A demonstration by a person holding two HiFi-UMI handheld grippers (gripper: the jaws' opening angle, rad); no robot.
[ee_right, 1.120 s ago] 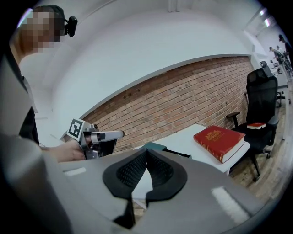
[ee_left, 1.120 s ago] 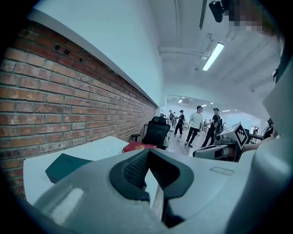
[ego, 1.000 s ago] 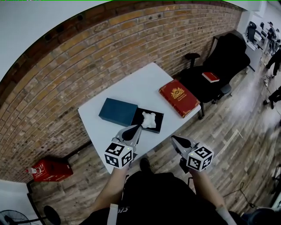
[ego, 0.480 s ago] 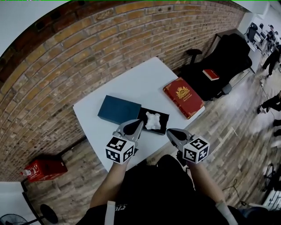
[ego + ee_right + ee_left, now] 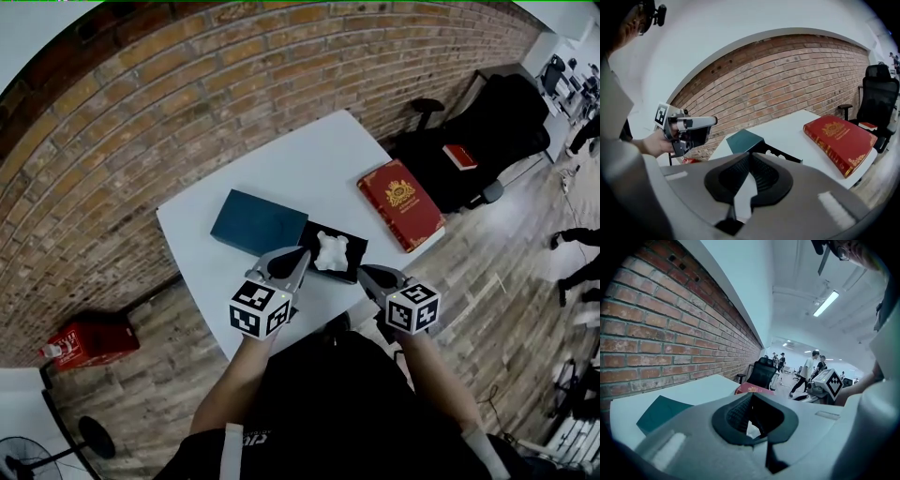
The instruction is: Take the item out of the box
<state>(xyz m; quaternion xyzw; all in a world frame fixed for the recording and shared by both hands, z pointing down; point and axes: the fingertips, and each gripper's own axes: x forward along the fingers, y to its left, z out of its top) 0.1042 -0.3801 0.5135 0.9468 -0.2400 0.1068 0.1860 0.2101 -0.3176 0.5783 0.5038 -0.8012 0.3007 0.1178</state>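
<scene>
The white item is being kept in the open black box on the table, just ahead of both tongs and between their lines of reach. No clear long axis is being shown by its lumpy shape. The box is lying slantwise, with its lid beside it on the left. The left gripper is being held nearer, its tip just at the box's near left edge, while the right gripper is being held off the near right corner. The left jaws are being held together on nothing. The right jaws, all but closed and empty, have just been opening by a crack.
</scene>
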